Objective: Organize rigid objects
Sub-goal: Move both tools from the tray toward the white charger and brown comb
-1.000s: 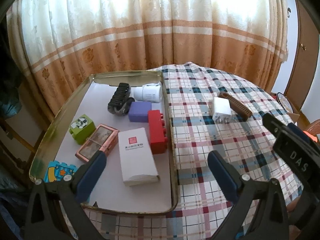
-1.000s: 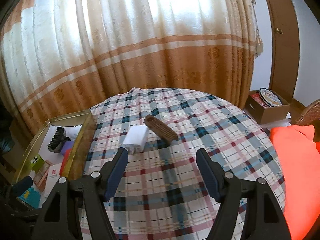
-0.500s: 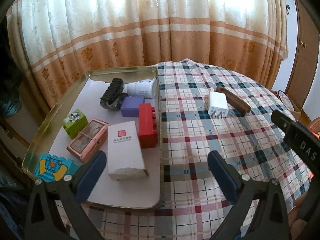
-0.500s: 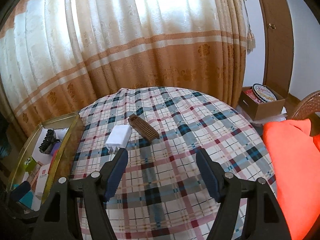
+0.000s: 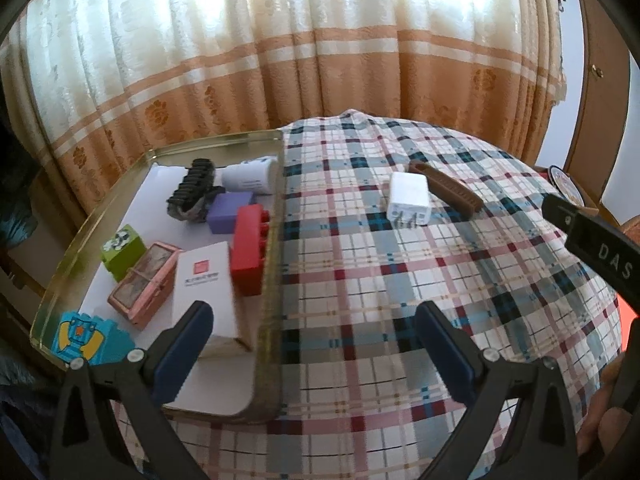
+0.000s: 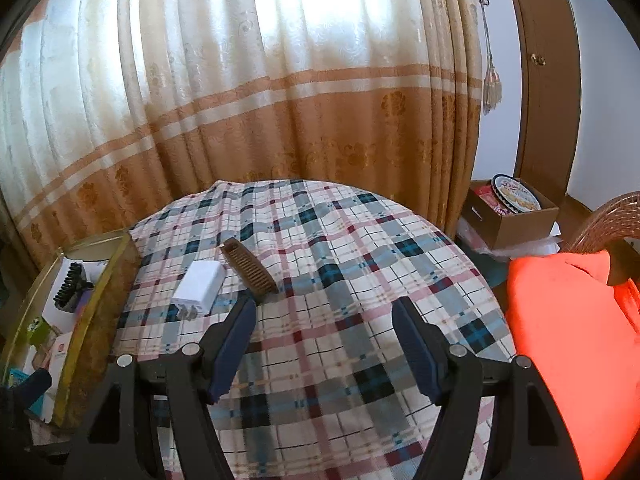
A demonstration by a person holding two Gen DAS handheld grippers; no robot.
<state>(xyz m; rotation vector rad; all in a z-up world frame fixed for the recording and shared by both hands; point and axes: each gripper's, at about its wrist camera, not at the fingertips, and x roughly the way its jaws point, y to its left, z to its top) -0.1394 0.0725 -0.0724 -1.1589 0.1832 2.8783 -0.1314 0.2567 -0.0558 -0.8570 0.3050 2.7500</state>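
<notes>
Standing wide open and empty, each hand-held gripper (image 5: 312, 344) (image 6: 324, 344) hovers over the table (image 6: 360, 264), where charger (image 6: 199, 286) and comb (image 6: 249, 272) lie touching outside the tray (image 5: 272, 280); grasping one risks dragging the other.

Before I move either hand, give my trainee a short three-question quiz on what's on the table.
1. True or false: the white charger already lies inside the gold tray.
2. What lies right beside the charger on the plaid cloth? A) red brick B) brown comb C) green cube
3. Fill in: both the left tongs and the right tongs are ____ and hold nothing.

Key: 1 false, it lies on the cloth outside the tray. 2 B, the brown comb. 3 open.
</notes>
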